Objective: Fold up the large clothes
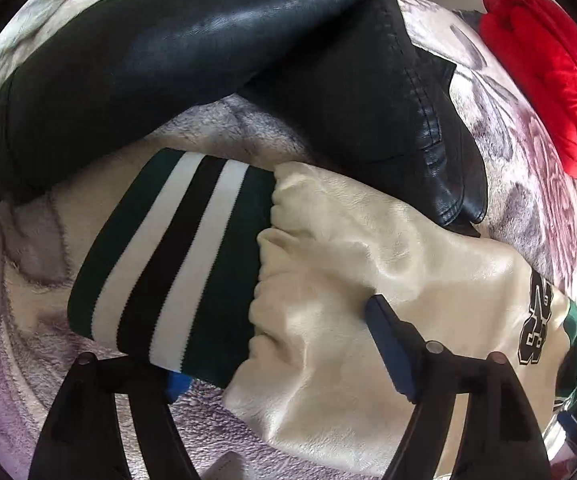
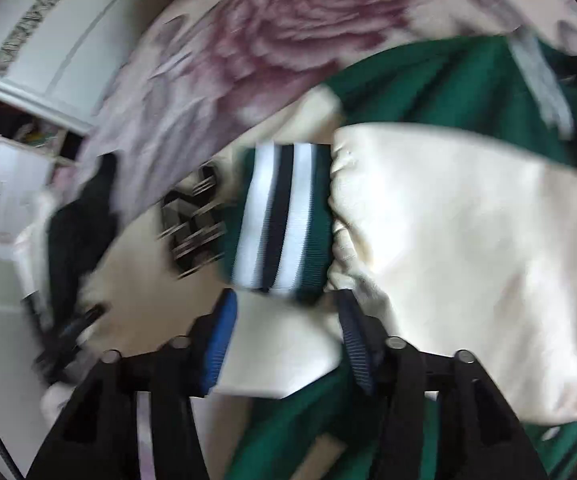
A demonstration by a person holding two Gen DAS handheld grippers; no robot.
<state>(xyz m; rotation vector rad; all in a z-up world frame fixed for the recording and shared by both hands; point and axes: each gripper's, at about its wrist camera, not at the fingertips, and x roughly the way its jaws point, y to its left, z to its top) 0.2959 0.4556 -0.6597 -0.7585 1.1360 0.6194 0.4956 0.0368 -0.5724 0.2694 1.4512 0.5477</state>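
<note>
Home bedroom, plush rose-print blanket (image 2: 288, 40), white cabinet (image 2: 48, 32), clothes strewn about

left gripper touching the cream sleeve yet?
Touching. Left wrist view: left gripper straddles the cream sleeve; one fingertip presses into the leather, the other sits under the striped cuff.

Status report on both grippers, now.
Left gripper open, straddling cream sleeve with green-white-black striped cuff. Right gripper open at other cuff. Black leather jacket lies beyond.
</note>
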